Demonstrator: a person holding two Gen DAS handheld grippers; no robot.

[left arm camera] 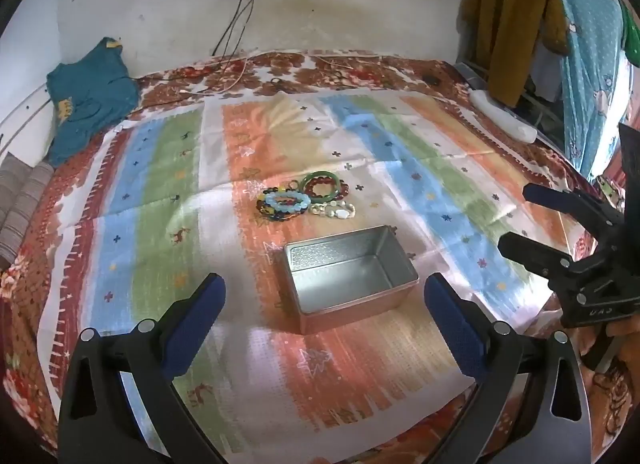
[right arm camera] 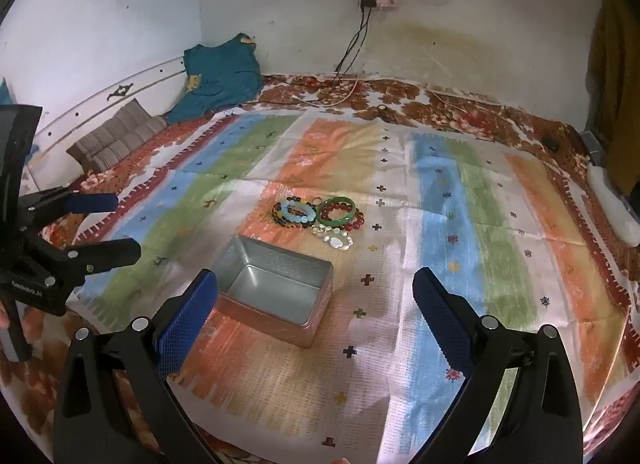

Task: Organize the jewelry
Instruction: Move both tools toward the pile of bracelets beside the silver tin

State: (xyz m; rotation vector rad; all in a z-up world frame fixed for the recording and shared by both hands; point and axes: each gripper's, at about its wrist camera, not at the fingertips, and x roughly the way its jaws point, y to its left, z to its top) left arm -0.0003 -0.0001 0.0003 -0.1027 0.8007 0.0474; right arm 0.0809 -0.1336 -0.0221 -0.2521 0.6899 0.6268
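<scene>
Fingers [left arm camera: 452, 324] spread wide on left gripper [left arm camera: 324, 328] and right gripper [right arm camera: 316, 320] alike, gripping nothing, poised above open tin box [left arm camera: 352, 284] just beside heaped bracelets [left arm camera: 308, 200] on striped cloth [left arm camera: 160, 184], presumably for short transfers.

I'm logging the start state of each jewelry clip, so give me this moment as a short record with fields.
surface: striped cloth over a floral bedspread
container: metal tin, open, nothing inside
jewelry: bracelet pile on the cloth beyond the tin, not touching it
notable pieces: green bangle, pale blue bead bracelet, white bead bracelet
left hand-held gripper: open, holding nothing
right hand-held gripper: open, holding nothing
progress: nothing sorted yet
</scene>
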